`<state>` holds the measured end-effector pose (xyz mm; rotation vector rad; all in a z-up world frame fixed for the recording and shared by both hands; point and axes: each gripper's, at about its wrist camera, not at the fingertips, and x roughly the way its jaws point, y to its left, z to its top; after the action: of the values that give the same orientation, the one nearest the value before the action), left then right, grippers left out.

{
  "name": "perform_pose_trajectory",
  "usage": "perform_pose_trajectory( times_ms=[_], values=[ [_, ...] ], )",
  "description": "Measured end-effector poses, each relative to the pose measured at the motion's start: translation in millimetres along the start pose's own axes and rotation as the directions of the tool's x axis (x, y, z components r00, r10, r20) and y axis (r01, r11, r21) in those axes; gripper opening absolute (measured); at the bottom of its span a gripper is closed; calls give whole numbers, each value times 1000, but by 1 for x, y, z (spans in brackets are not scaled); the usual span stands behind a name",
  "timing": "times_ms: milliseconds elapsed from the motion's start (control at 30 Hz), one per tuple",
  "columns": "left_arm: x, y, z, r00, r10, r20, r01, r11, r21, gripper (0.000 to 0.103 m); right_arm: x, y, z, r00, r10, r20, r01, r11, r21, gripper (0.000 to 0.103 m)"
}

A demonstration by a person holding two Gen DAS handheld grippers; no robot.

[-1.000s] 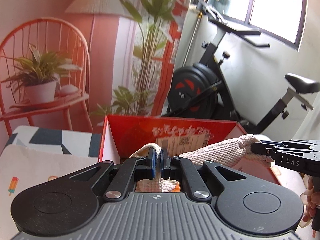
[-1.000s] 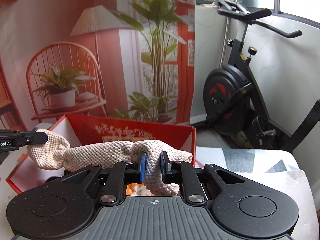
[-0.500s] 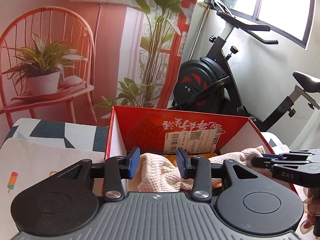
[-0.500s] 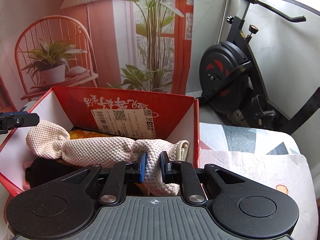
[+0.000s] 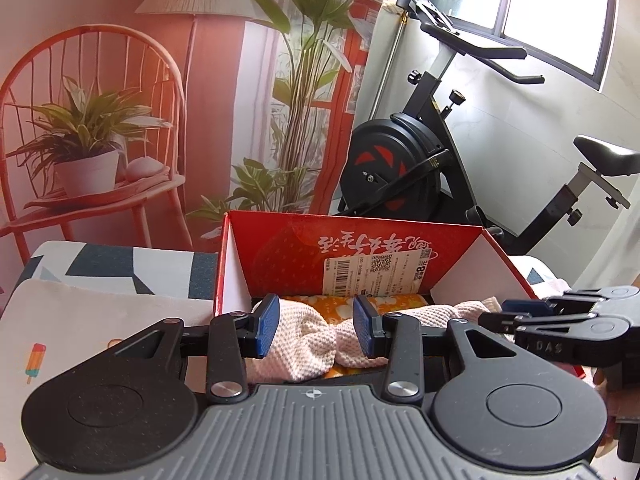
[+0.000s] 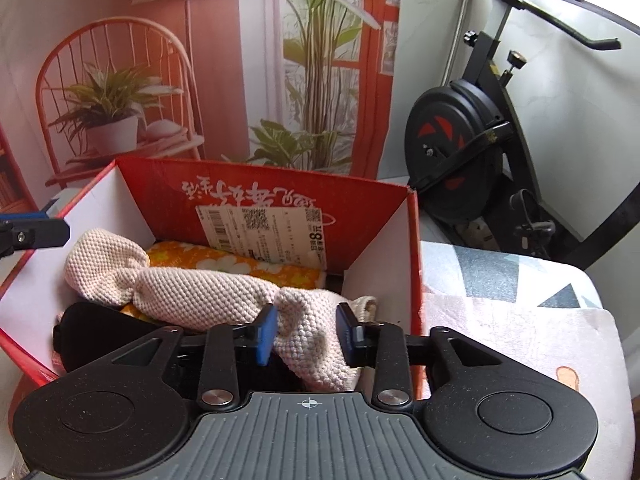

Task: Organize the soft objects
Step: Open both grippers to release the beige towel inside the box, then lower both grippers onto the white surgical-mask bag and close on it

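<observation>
A cream knitted cloth (image 6: pixel 208 292) lies twisted inside the red cardboard box (image 6: pixel 414 248), on top of an orange flowered cloth (image 6: pixel 240 262) and a black item (image 6: pixel 96 320). My right gripper (image 6: pixel 306 334) is open, its jaws on either side of the cloth's right end. My left gripper (image 5: pixel 316 330) is open around the cloth's left end (image 5: pixel 304 340), above the box (image 5: pixel 224 264). The right gripper also shows at the right edge of the left wrist view (image 5: pixel 504 312).
The box stands on a table with a patterned cloth (image 6: pixel 520 320). Behind it hangs a printed backdrop of a chair and plants (image 5: pixel 120 120). An exercise bike (image 5: pixel 420 168) stands at the right by the window.
Both grippers lowered the cream cloth into the box. The left gripper opened first, then the right one opened; the cloth now rests in the box.
</observation>
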<state>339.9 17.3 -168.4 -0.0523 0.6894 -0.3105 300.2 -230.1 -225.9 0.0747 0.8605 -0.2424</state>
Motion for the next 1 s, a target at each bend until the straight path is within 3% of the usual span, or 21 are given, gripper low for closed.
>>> perform_pose_trajectory(
  times_ms=[233, 367, 533, 800, 1000],
  values=[
    [-29, -5, -13, 1000, -9, 3, 9, 1000, 28, 52, -40, -6, -7, 995, 3, 97, -4, 1000, 19, 62],
    [-48, -7, -26, 1000, -14, -8, 15, 998, 57, 55, -60, -4, -20, 991, -5, 131, 0, 999, 32, 85],
    [-68, -4, -45, 1000, -14, -18, 15, 998, 58, 61, -83, 3, -41, 986, 10, 167, -17, 999, 42, 102],
    [-76, -2, -87, 996, -20, -90, 26, 997, 68, 62, -112, 13, -84, 970, 0, 241, -18, 997, 71, 102],
    [-75, 4, -119, 988, -38, -152, 42, 999, 24, 62, -119, 19, -125, 978, 28, 206, -44, 997, 70, 102]
  ],
)
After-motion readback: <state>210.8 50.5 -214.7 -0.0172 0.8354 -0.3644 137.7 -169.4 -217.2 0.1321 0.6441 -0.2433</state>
